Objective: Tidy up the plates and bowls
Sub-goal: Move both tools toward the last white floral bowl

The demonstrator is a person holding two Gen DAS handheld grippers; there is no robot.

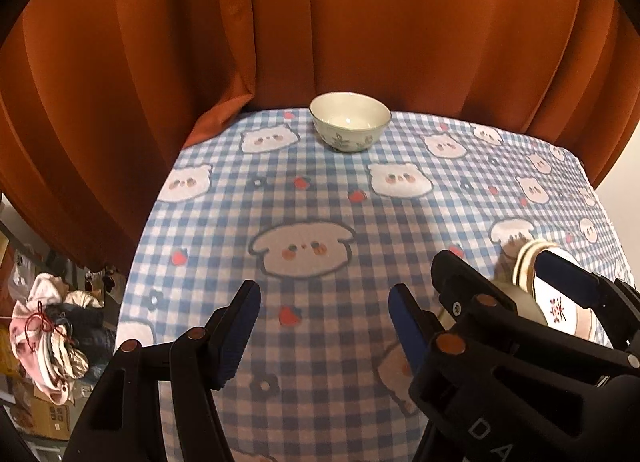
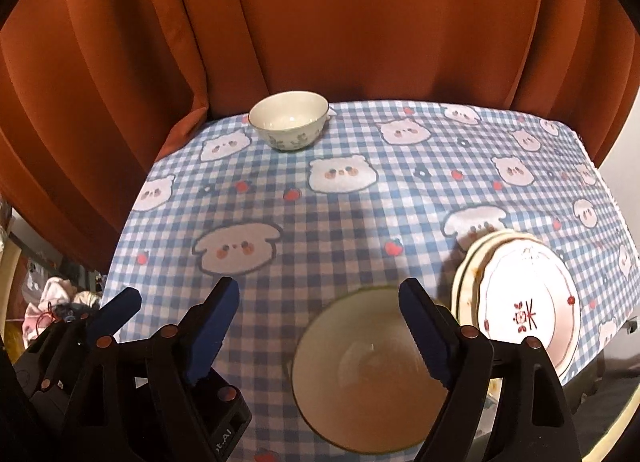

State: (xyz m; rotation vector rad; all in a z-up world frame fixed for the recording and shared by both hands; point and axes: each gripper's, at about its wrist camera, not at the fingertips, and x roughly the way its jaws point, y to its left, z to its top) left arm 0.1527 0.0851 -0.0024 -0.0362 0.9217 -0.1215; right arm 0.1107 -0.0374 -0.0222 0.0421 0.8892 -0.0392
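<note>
Blue-and-white checked cloth with bear faces covers the table (image 2: 340, 221), and a rust-orange curtain (image 2: 320, 21) hangs behind its far edge. A small bowl (image 2: 289, 119) with a leafy pattern on its outer wall stands upright near that far edge, mouth up, well apart from everything else. At the near right a larger cream bowl (image 2: 360, 374) with a thin dark rim also sits upright, its opening facing straight up; being round, it has no long axis to speak of. Just beside it on the right lies a stack of plates (image 2: 520, 302), flat on the cloth, faces up, the top one carrying a red motif at its centre and red marks near the rim; whether the bowl touches the stack I cannot tell. The right gripper (image 2: 316, 322) hangs over the near bowl with jaws spread wide; its right finger stands over the bowl's right rim, its left finger over bare cloth, gripping nothing. The left gripper (image 1: 324, 314) hovers over the cloth to the left, jaws likewise released and empty. A bundle of clothes (image 1: 48, 334) lies beyond the table's left side.
</note>
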